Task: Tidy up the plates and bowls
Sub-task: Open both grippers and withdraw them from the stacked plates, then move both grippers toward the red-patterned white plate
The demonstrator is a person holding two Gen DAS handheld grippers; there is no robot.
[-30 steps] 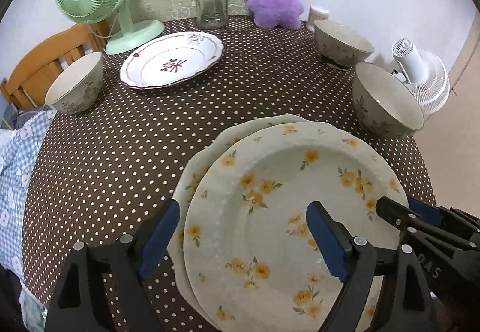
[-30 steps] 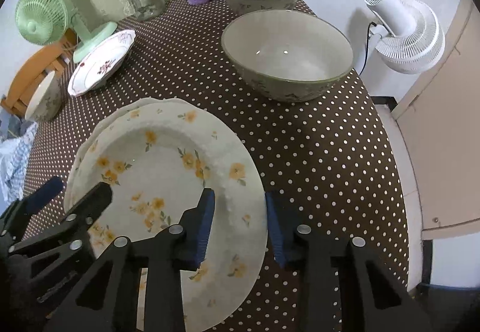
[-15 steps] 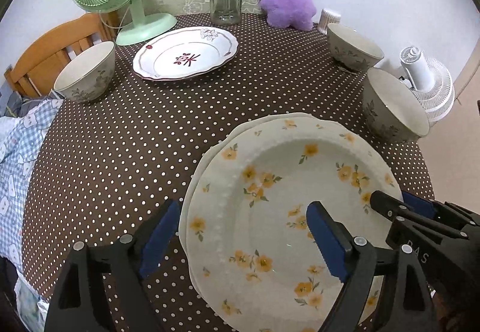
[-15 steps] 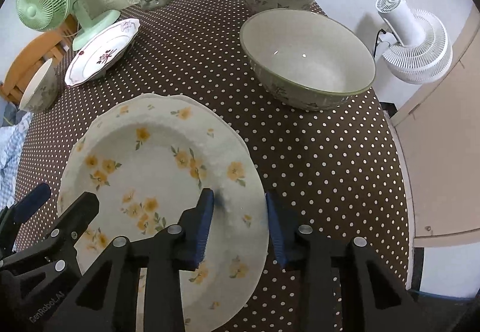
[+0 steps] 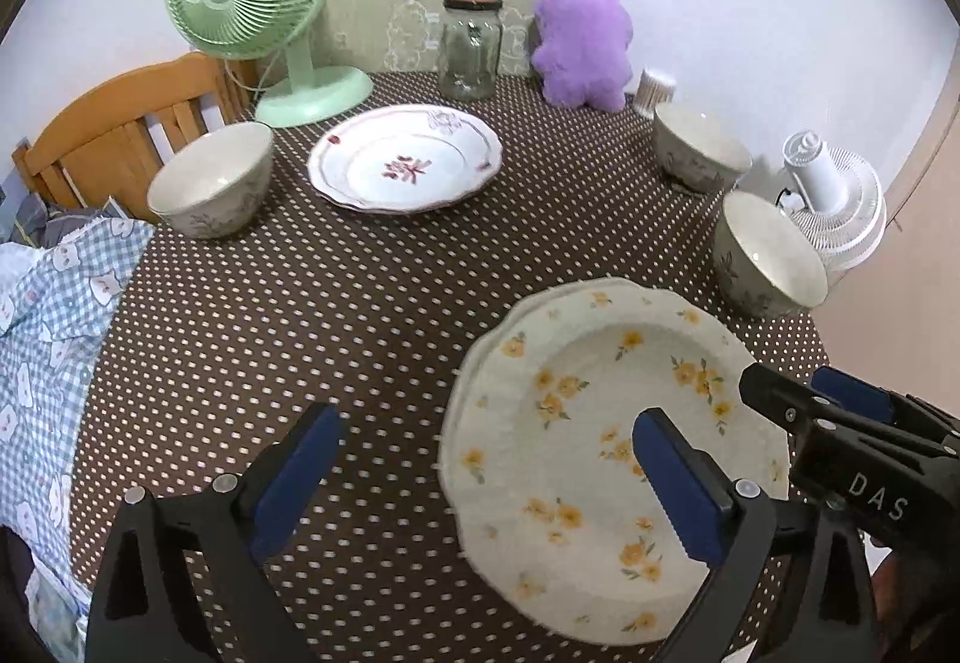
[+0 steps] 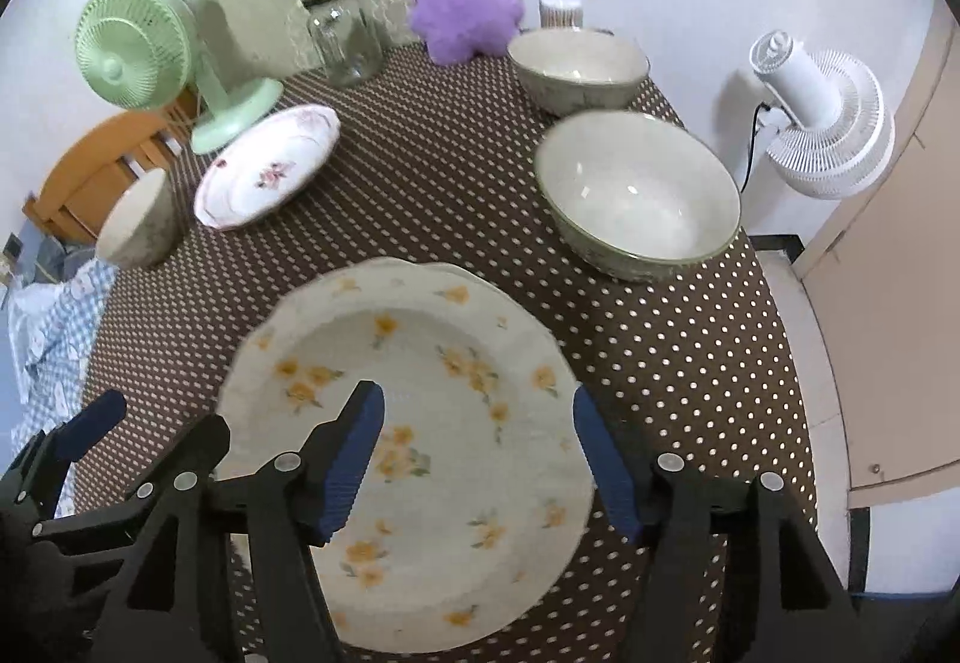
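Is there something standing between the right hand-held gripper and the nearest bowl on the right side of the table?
Nothing visible does. Between the right hand-held gripper, jaws open over the yellow-flowered plates, and the nearest bowl lies only bare dotted tablecloth. The second bowl stands behind it.

Both wrist views are evenly and softly lit, bright enough that the white wall (image 5: 750, 3) washes out pale, and shadows under the near bowl (image 6: 636, 195) and the yellow-flowered plate (image 6: 420, 423) stay short and faint. Small glints sit on the bowl's glazed inside (no harsh glare anywhere). Fisheye bending curves the polka-dot table (image 5: 360, 303) and blackens the corners, while slight motion blur smears the plate's rim and the dots nearby.
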